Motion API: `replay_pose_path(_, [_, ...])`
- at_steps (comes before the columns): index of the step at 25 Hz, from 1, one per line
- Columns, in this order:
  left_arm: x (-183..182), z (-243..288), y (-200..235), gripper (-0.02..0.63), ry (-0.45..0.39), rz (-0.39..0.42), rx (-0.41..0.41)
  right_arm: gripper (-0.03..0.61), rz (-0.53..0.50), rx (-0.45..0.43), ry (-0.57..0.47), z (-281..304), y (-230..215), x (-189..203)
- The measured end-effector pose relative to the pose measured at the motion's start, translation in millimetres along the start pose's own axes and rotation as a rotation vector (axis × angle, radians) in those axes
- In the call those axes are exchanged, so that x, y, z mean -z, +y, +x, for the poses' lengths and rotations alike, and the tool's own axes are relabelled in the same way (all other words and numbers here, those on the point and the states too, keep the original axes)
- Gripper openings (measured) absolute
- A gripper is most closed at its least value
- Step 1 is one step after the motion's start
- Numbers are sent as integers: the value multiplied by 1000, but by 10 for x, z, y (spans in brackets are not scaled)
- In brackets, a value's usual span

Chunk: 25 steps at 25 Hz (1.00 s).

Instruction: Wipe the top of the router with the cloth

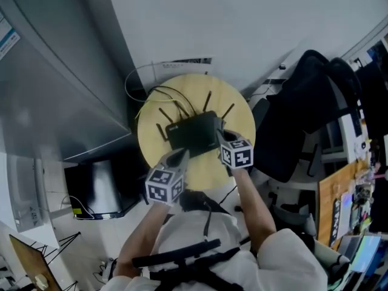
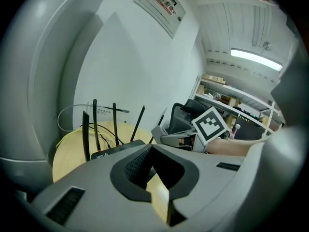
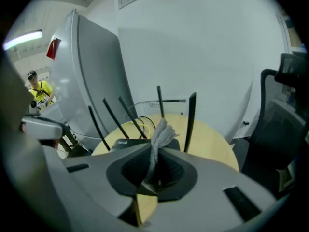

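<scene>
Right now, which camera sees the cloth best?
The right gripper view: the grey cloth stands bunched up, pinched in the right gripper's tongs. The head view shows that gripper from above, but I cannot make out the cloth there. The left gripper view shows no cloth.

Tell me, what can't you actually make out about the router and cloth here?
- Cloth: only a bunched tuft shows in the right gripper view; in the head view it is lost against the right gripper.
- Router top: too dark and small to judge dust.
- Wall notice: print too small, left gripper view.
</scene>
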State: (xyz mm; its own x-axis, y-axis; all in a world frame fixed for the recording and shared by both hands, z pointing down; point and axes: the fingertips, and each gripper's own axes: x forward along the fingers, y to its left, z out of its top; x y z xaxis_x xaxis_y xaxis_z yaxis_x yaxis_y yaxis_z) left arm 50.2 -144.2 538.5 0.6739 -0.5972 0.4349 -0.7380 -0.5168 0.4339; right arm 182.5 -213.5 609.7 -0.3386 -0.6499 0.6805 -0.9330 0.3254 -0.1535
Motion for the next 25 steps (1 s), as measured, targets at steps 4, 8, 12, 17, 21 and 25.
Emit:
replay_pose_path(4, [-25,245,47,-11,17,-15,-11,35,-50,73,67,394,-259,-2])
replay_pose_path(8, [15,377,126,-11,28,-40,-19,34,-66,119,111,708,-382,-18])
replay_pose_path(12, [96,403,234,-11,40,-63,-36,34,-86,151,157,935,-426,19])
replay_pose_path(17, [178,381,379,-11,50,-80,-70,34,-109,207,195,1154,-483,56])
replay_pose_path(21, [216,324,465,-11,44,-106,-98,35,-124,254,221,1225,-493,82])
replay_pose_path(25, [247,262,483,-11,43,-115,-113,35,-142,271,259,1230,-523,82])
